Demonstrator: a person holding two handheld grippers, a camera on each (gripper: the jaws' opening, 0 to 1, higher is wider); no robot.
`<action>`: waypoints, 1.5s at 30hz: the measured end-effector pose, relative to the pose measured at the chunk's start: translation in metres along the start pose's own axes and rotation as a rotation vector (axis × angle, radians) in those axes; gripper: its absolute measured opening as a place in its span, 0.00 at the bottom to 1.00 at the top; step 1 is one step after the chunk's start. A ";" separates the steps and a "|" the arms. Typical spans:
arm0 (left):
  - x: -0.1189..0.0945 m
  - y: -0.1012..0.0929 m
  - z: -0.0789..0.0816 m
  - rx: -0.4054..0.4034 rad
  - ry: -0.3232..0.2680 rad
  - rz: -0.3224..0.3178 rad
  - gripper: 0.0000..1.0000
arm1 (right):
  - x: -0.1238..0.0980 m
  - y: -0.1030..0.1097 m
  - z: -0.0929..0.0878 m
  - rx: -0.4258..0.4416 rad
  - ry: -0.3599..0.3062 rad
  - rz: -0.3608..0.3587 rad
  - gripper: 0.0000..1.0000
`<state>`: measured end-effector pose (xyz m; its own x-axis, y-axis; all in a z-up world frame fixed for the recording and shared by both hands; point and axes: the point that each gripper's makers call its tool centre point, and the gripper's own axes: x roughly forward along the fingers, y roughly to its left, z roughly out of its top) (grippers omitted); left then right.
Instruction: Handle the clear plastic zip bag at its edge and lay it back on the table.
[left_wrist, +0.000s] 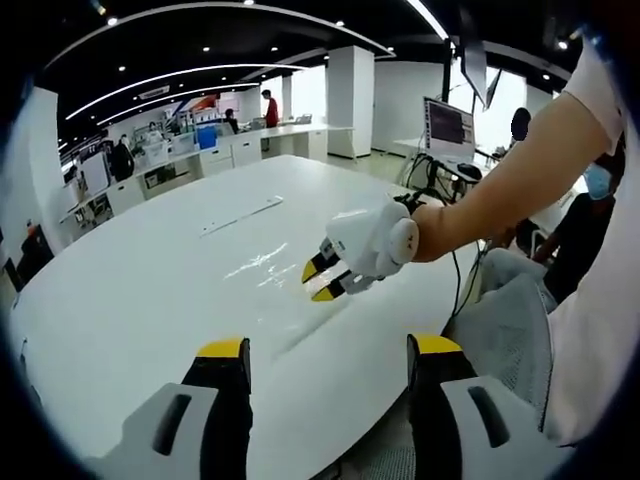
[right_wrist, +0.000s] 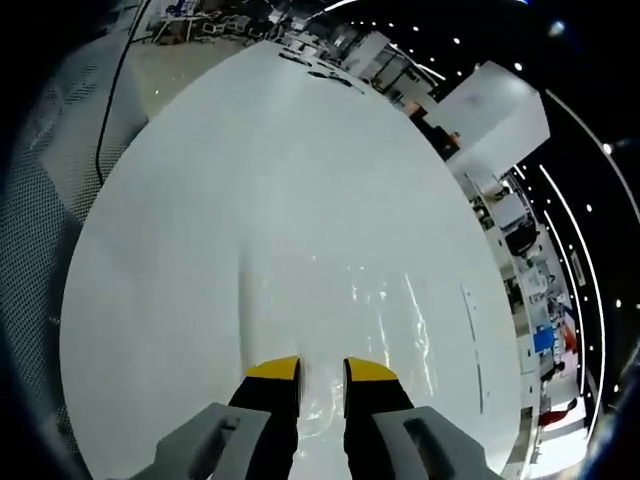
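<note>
The clear plastic zip bag (left_wrist: 262, 262) lies flat and glossy on the white round table (left_wrist: 120, 300). My right gripper (left_wrist: 320, 282) reaches in from the right, held by a bare arm, with its yellow tips at the bag's near edge. In the right gripper view the bag (right_wrist: 345, 300) spreads out ahead of the right gripper (right_wrist: 321, 369). Its jaws stand a narrow gap apart, with the bag's wrinkled edge under and between them. My left gripper (left_wrist: 328, 347) hangs wide open over the table's near edge, short of the bag and holding nothing.
A thin white strip (left_wrist: 240, 215) lies on the table beyond the bag. The person's arm (left_wrist: 510, 170) and grey-clad legs (left_wrist: 510, 320) are at the right. A cable (right_wrist: 115, 90) runs over the grey floor beside the table (right_wrist: 250, 150). Desks and a monitor (left_wrist: 448, 125) stand behind.
</note>
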<state>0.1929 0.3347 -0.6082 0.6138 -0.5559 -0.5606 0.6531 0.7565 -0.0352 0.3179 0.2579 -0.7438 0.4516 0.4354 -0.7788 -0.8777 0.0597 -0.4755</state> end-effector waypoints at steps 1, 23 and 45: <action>0.000 0.001 -0.001 -0.002 -0.001 0.001 0.61 | 0.001 0.001 0.001 0.007 -0.003 0.007 0.14; -0.002 0.000 -0.009 0.012 0.012 0.000 0.61 | 0.000 0.014 0.002 0.062 -0.027 0.072 0.29; 0.001 0.005 -0.046 -0.015 0.015 0.012 0.59 | -0.034 0.029 -0.002 0.326 -0.182 0.081 0.55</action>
<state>0.1769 0.3536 -0.6469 0.6149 -0.5414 -0.5734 0.6385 0.7685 -0.0410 0.2774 0.2427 -0.7318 0.3682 0.6012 -0.7092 -0.9277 0.2884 -0.2371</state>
